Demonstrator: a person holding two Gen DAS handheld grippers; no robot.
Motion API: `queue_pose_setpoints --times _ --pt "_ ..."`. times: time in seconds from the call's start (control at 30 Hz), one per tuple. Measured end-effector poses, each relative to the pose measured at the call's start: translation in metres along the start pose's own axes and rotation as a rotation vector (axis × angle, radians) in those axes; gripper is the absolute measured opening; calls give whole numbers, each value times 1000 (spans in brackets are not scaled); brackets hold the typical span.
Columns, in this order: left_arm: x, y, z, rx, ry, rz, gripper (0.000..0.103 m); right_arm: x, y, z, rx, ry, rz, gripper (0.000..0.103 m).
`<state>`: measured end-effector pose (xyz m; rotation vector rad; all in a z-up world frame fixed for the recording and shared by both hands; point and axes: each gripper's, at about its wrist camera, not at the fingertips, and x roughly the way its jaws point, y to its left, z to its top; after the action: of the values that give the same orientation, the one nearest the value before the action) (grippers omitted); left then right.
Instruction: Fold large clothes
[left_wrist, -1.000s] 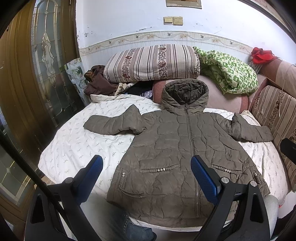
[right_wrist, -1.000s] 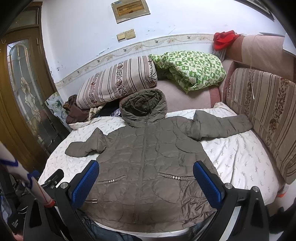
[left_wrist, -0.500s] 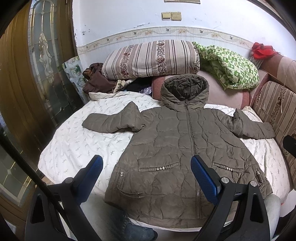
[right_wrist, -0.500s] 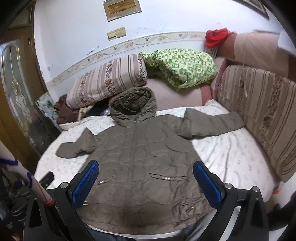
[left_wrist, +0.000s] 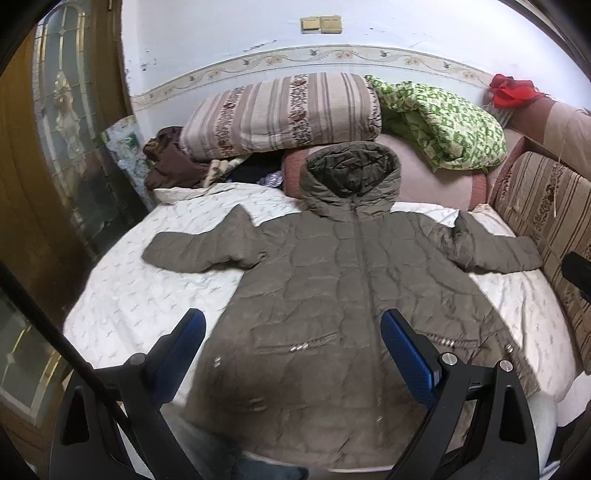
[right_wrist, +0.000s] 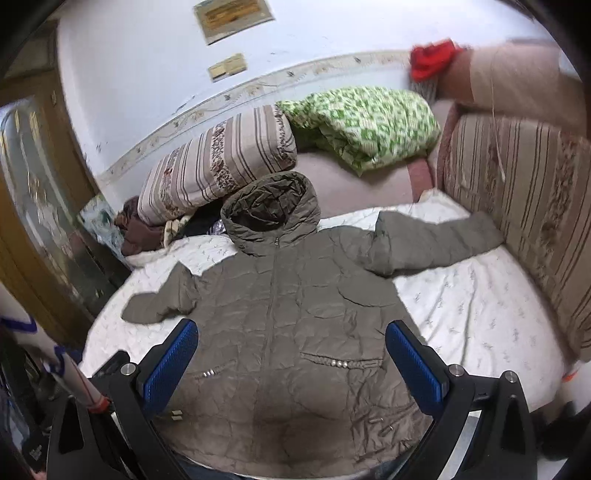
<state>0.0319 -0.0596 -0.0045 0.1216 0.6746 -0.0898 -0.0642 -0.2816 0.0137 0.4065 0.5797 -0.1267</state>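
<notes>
An olive-brown quilted hooded jacket (left_wrist: 332, 280) lies face up and zipped on the white patterned bed sheet (left_wrist: 147, 288), both sleeves spread out sideways, hood toward the wall. It also shows in the right wrist view (right_wrist: 288, 317). My left gripper (left_wrist: 291, 332) is open and empty, hovering above the jacket's lower left part. My right gripper (right_wrist: 291, 341) is open and empty, hovering above the jacket's lower front. Neither gripper touches the cloth.
A striped bolster (left_wrist: 280, 110) and a green patterned quilt (left_wrist: 443, 122) lie by the wall. A striped sofa back (right_wrist: 517, 192) borders the bed's right side. Brown clothes (left_wrist: 170, 162) pile at the back left. A wooden glass door (left_wrist: 44, 147) stands at left.
Both grippers have moved forward and lower toward the jacket, which looms larger. The right view has swung left. The jacket has not moved and both grippers stay open.
</notes>
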Motion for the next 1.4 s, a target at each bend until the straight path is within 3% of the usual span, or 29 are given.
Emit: queue_pose_setpoints --times 0.07,0.17,0.23,0.3,0.43,0.53,0.7,0.8,0.9,0.97,1.03,1.07,1.1,1.13,1.2,1.3,1.4 --pt "15 -12 12 -3 25 -53 95 20 -17 17 29 10 13 101" --pt "42 -35 32 -3 68 -138 95 54 -54 46 176 102 145 91" --pt "58 -59 46 24 91 -181 95 70 -74 66 212 167 146 91" --pt "66 -83 55 40 115 -249 95 76 -104 82 282 168 122 91" --pt "87 -144 76 57 185 -386 95 93 -182 109 422 188 194 92" --pt "114 -190 92 53 244 -468 95 129 -244 125 492 220 150 93" --pt "183 -260 104 88 248 -415 93 227 -359 116 602 285 9 93" --pt "227 -294 91 108 311 -394 86 270 -416 86 774 320 26 91" --pt "254 -312 72 117 361 -418 85 296 -456 64 848 275 3 91" --pt "265 -317 61 122 372 -426 85 298 -452 71 816 200 26 91" --pt "273 -318 53 112 391 -435 85 307 -438 82 733 181 -15 87" --pt "272 -315 50 103 401 -445 85 311 -434 84 710 185 -46 73" --pt "274 -313 48 95 409 -455 85 317 -429 85 681 194 -116 49" --pt "272 -306 47 81 410 -462 85 318 -430 85 672 175 -156 35" --pt "262 -289 48 58 393 -469 85 311 -430 84 691 136 -150 17" --pt "242 -256 55 34 348 -469 85 282 -393 108 537 63 -226 12" --pt "223 -217 63 5 308 -445 85 230 -322 148 361 -67 -229 11"
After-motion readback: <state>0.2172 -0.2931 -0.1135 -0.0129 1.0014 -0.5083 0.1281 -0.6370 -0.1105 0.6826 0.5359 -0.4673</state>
